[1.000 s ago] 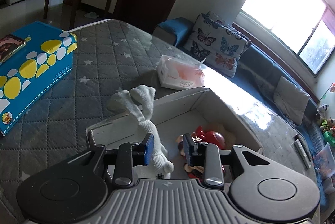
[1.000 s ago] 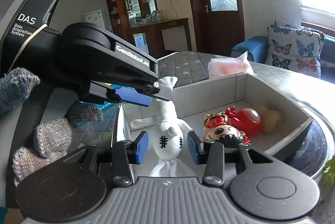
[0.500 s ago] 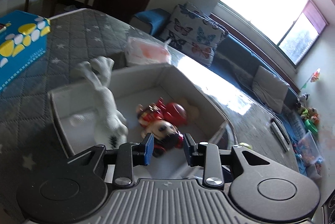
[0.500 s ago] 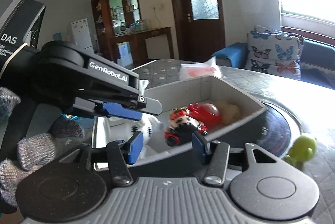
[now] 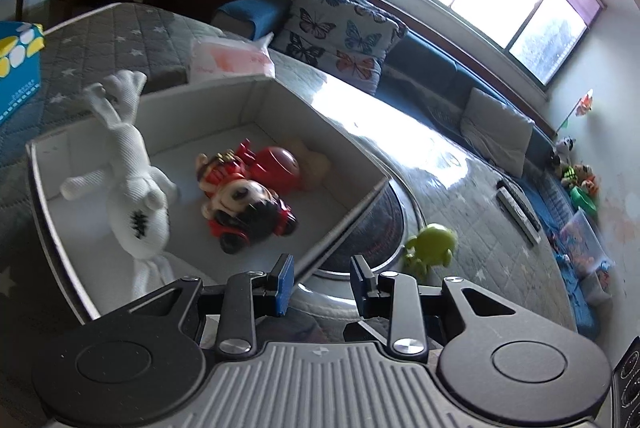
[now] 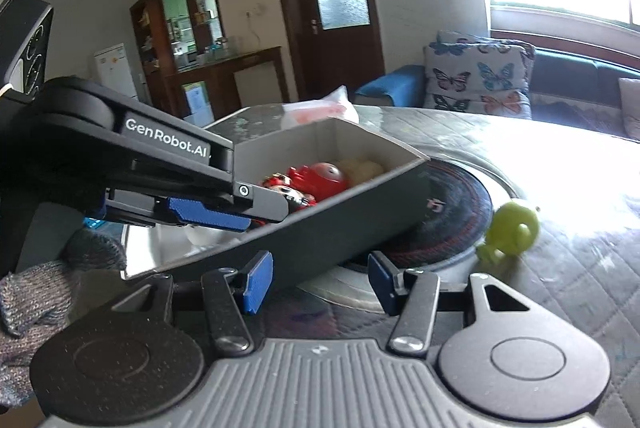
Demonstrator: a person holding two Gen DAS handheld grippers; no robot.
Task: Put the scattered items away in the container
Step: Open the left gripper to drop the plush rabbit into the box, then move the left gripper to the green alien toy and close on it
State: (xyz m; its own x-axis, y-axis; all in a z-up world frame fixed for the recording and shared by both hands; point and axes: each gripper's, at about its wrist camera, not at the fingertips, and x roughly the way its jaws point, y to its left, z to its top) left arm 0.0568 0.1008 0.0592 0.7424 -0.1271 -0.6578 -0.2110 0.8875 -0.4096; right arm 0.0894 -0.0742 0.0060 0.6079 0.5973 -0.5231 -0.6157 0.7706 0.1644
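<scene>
A grey open box (image 5: pixel 344 144) stands on the quilted table. A white plush rabbit (image 5: pixel 132 196) lies in its left end, partly over the wall. A red toy car figure (image 5: pixel 248 204), a red ball toy (image 5: pixel 280 164) and a beige plush (image 5: pixel 316 164) lie inside. A green toy (image 5: pixel 430 242) stands on the table right of the box; it also shows in the right wrist view (image 6: pixel 510 230). My left gripper (image 5: pixel 322 282) is open and empty over the box's near corner. My right gripper (image 6: pixel 320 282) is open and empty, low beside the box (image 6: pixel 360 224).
A tissue pack (image 5: pixel 230 60) lies behind the box and a blue-and-yellow carton (image 5: pixel 18 68) at far left. A round black hob (image 6: pixel 452 212) is set in the table under the box. A remote (image 5: pixel 518 212) lies far right. A sofa with cushions stands behind.
The white rabbit has left my left gripper and dropped into the box. Both grippers have swung right, bringing the green toy into view. My right gripper has opened wider.
</scene>
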